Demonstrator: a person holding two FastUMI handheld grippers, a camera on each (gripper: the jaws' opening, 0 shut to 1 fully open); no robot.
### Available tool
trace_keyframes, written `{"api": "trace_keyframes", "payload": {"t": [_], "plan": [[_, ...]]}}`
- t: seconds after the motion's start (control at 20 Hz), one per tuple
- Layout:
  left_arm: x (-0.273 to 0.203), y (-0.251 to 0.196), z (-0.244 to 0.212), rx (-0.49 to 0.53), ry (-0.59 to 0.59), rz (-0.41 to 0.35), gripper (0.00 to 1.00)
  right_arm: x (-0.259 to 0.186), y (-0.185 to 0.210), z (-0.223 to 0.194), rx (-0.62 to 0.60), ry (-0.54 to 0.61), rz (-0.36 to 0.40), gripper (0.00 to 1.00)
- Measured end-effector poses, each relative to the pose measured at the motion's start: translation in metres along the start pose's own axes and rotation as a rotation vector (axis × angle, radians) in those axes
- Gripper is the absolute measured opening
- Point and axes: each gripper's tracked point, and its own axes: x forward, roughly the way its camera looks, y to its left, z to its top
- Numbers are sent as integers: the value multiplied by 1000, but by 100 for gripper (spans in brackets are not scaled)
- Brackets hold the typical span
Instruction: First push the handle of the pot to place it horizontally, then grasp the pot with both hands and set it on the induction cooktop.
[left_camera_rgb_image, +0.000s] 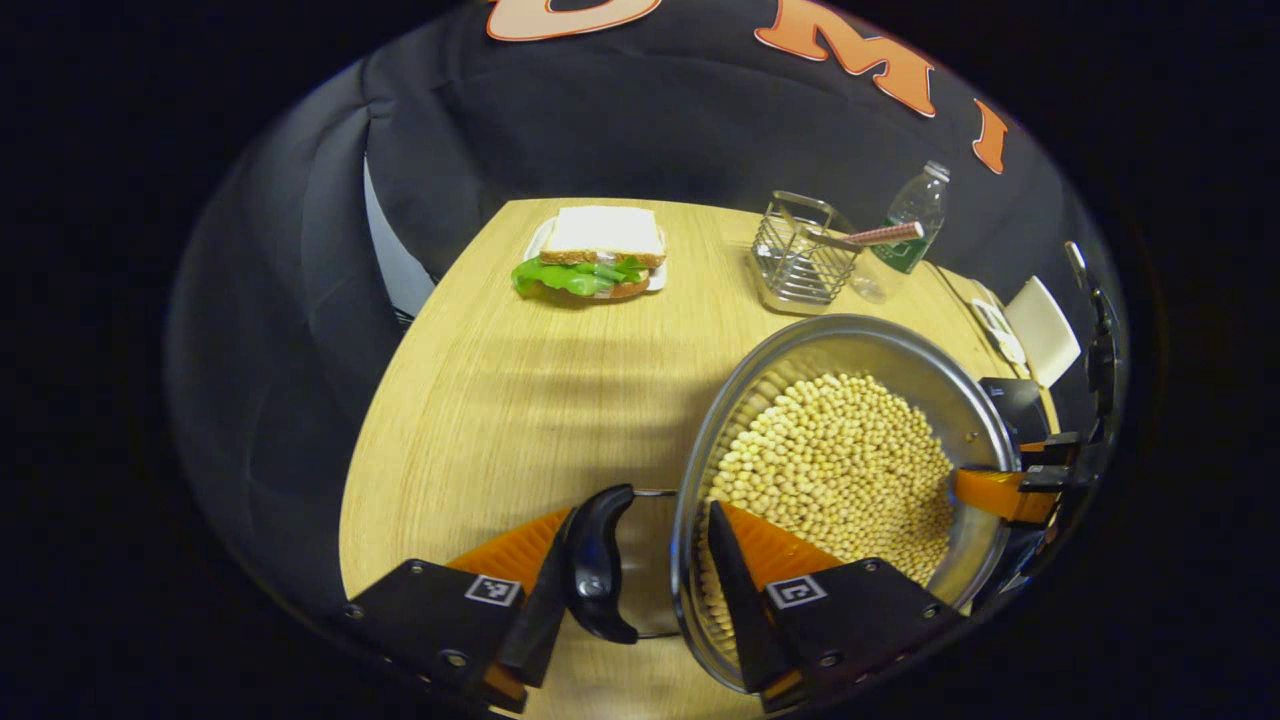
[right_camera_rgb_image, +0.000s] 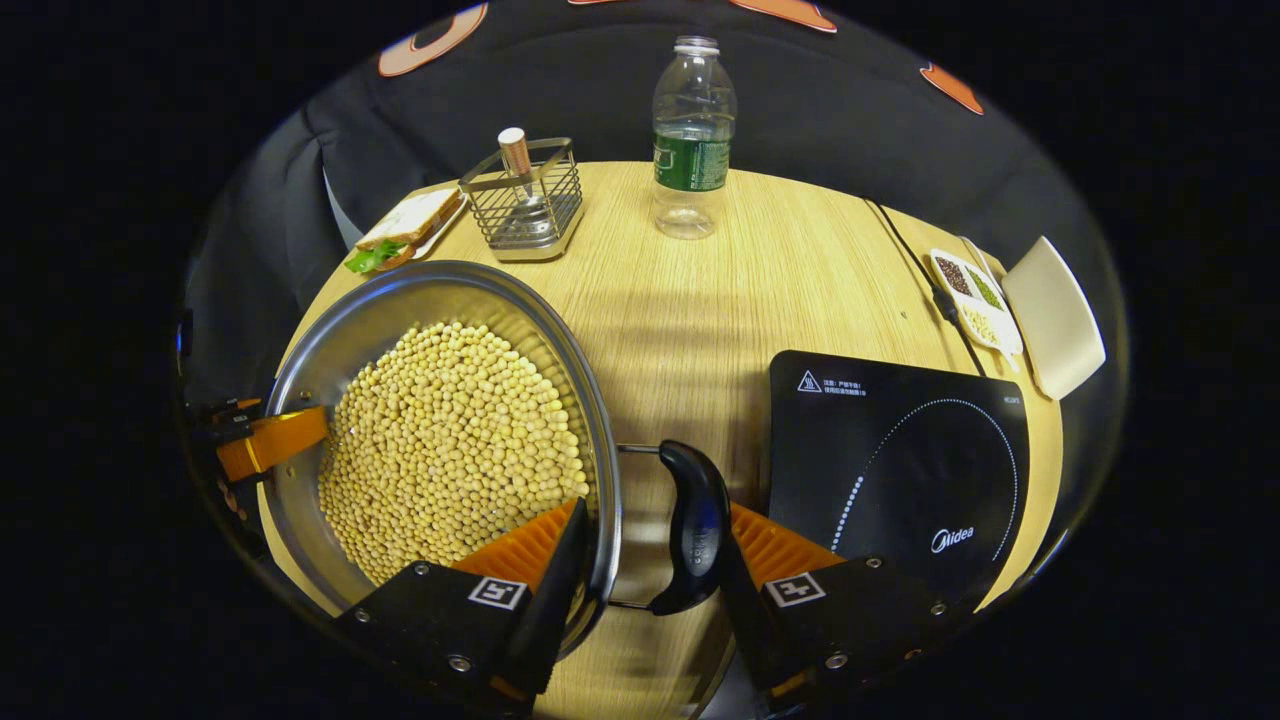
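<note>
Steel pot (right_camera_rgb_image: 440, 300) gripped at both handles by my closed left gripper (left_camera_rgb_image: 640, 570) and right gripper (right_camera_rgb_image: 650, 560); next, a level lift onto the cooktop (right_camera_rgb_image: 900, 470).

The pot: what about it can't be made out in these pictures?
- Inside floor, both views: buried under soybeans.
- Underside, lifted or resting on the table: hidden by the pot wall.
- Whether left gripper and right gripper jaws truly pinch: contact hidden behind rim, handles.

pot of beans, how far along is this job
Done: both handles lie level. In hand: the left gripper and right gripper each straddle the pot rim and a handle. Left: moving it onto the induction cooktop, which is bare.
</note>
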Motion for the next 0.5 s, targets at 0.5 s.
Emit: {"api": "trace_keyframes", "payload": {"t": [0.5], "plan": [[5, 0, 0, 62, -24, -9, 69, -2, 3, -7, 113, 41, 28, 59]]}}
